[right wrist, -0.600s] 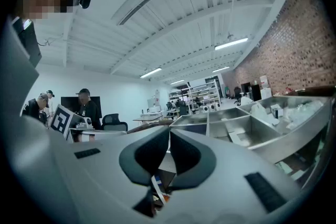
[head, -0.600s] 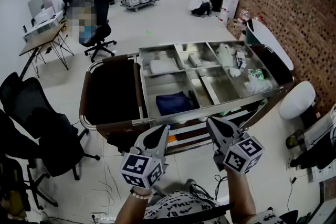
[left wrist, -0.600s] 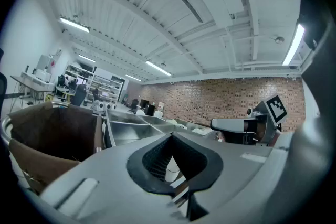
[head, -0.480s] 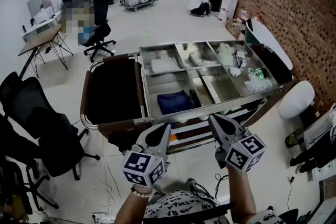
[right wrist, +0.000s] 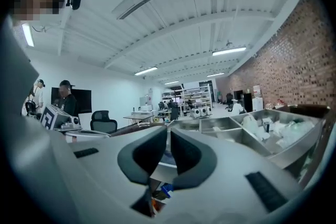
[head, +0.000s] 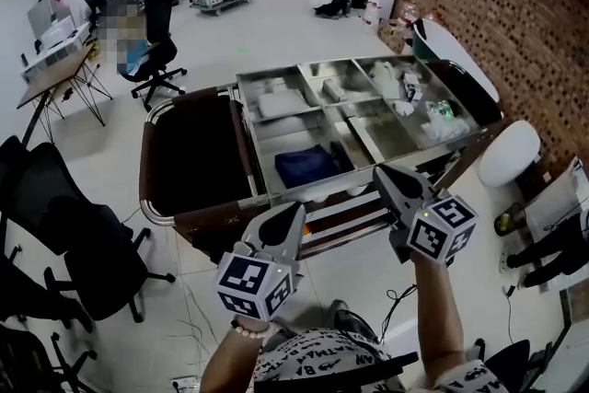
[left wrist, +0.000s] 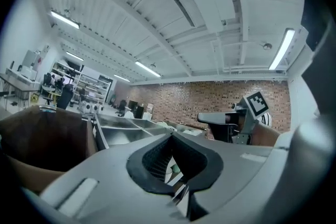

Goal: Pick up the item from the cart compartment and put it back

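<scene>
Dark blue item lay in a near compartment of the cart, so I judged the task not yet begun. I held my left gripper and right gripper short of it, both closed on nothing; picking and returning remained.

A dark blue, soft-looking item lies flat in the steel cart's near-left compartment (at about 7 o'clock in the tray), covering its nearer half.
</scene>
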Available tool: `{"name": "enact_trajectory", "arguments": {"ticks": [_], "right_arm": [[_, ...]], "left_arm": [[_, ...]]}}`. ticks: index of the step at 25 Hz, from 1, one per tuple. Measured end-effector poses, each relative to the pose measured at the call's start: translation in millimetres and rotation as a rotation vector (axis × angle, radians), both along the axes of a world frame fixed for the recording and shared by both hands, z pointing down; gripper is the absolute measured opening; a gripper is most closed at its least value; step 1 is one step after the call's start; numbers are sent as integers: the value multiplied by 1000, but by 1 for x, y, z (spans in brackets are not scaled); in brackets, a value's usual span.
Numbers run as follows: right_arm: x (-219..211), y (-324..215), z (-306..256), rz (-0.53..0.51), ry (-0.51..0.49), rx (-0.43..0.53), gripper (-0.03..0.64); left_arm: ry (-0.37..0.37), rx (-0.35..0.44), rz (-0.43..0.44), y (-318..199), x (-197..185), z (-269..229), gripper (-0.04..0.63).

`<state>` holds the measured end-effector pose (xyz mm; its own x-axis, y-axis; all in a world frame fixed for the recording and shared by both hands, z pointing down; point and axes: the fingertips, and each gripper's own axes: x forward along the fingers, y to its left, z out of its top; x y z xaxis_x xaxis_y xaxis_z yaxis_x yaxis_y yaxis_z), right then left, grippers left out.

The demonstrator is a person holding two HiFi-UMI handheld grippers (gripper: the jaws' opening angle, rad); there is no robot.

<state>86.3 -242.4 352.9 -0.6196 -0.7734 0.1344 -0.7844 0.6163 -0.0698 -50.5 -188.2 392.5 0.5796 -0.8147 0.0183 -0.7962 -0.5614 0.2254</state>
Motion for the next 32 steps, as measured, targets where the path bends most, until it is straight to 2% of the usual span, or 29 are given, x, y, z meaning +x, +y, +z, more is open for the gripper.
{"name": "enact_trajectory", "arguments": {"ticks": [4, 5, 6, 9, 11, 16, 20, 24, 29, 32], "right_arm": [[17, -34, -8, 43, 86, -20, 51], [20, -45, -9, 42, 101, -41, 102], [24, -56, -9, 39, 117, -66, 184], [38, -95, -1, 53, 216, -140, 187], [43, -122, 13, 49, 293, -213, 253], [50, -172, 63, 32, 424, -430, 252], [55, -203, 104, 25, 498, -565, 253], [63, -227, 141, 32, 574, -678, 253], [69, -231, 182, 26, 733, -761, 252], [70, -232, 195, 13, 772, -787, 252]], "left_arm": [[-1, -10, 45, 5, 5, -3, 0], [-2, -12, 60, 5, 9, -4, 0], [-3, -14, 76, 4, 14, -6, 0], [-3, -12, 119, 0, 31, -12, 0], [-18, -1, 133, -6, 41, -15, 0], [-73, -4, 134, -30, 64, -12, 0], [-92, -24, 116, -60, 70, -14, 0], [-110, -89, 78, -93, 74, -8, 0], [-86, -184, 4, -126, 69, 6, 0], [-83, -205, -20, -140, 65, 11, 0]]}}
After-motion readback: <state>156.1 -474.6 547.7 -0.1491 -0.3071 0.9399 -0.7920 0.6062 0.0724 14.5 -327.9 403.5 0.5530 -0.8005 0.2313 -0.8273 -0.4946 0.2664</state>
